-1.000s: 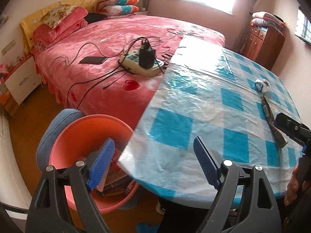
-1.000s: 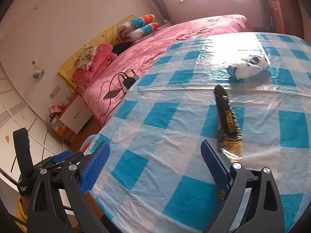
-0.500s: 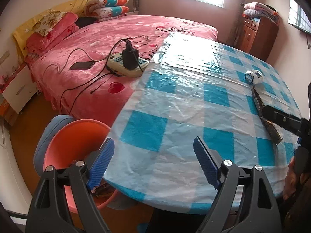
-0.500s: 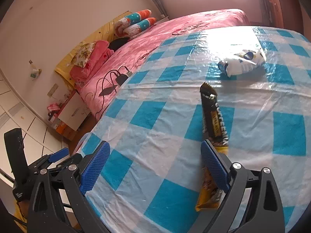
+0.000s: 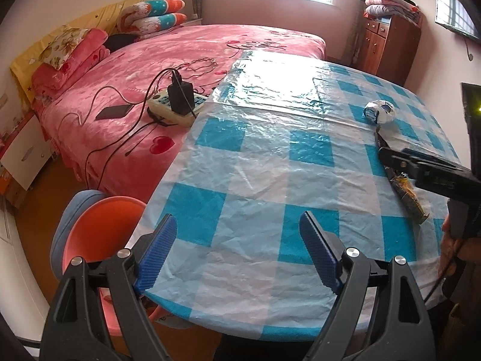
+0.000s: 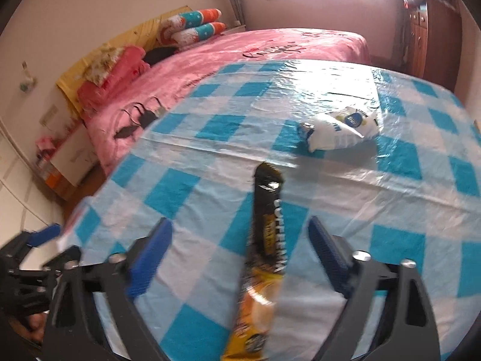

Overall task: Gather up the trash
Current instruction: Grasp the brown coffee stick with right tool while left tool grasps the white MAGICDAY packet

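Observation:
A long black-and-yellow snack wrapper (image 6: 268, 210) lies flat on the blue-checked tablecloth (image 6: 186, 186). My right gripper (image 6: 239, 233) straddles it; the jaws are closing, with the wrapper between them and the pads still clear of it. Farther back rests a crumpled white packet (image 6: 339, 129). In the left wrist view the right gripper (image 5: 421, 167) hovers over the wrapper (image 5: 407, 195), and the white packet (image 5: 379, 111) sits beyond. My left gripper (image 5: 237, 237) hangs open and empty above the table's near edge. An orange basin (image 5: 99, 225) sits low at the left, beside the table.
A pink bed (image 5: 180, 60) borders the table's left side, carrying a power strip with a charger (image 5: 177, 102), cables and a phone (image 5: 114, 112). A wooden cabinet (image 5: 387, 45) stands at the back right. The basin rests on a blue stool (image 5: 64, 222).
My right gripper has shifted so the wrapper now lies between its fingers, and its jaws have narrowed. My left gripper slid right over the table, away from the basin.

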A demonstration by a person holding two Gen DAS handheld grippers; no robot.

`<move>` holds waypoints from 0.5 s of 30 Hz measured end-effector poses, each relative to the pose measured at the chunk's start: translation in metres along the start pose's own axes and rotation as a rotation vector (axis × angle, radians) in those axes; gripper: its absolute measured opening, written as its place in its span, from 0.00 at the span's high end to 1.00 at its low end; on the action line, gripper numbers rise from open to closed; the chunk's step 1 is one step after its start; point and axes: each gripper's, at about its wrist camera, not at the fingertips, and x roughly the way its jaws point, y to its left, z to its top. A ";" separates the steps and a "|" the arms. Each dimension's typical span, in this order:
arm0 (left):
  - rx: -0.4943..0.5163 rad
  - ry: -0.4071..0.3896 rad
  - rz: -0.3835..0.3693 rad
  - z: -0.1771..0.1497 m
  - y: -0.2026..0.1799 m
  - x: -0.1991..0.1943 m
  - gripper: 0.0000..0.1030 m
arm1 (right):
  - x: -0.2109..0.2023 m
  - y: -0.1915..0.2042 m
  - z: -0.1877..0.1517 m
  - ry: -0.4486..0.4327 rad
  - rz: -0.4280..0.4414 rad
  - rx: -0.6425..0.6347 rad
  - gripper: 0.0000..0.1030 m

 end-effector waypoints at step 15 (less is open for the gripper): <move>0.037 0.007 -0.017 0.013 -0.027 0.011 0.18 | 0.014 0.011 -0.003 0.015 -0.120 -0.150 0.78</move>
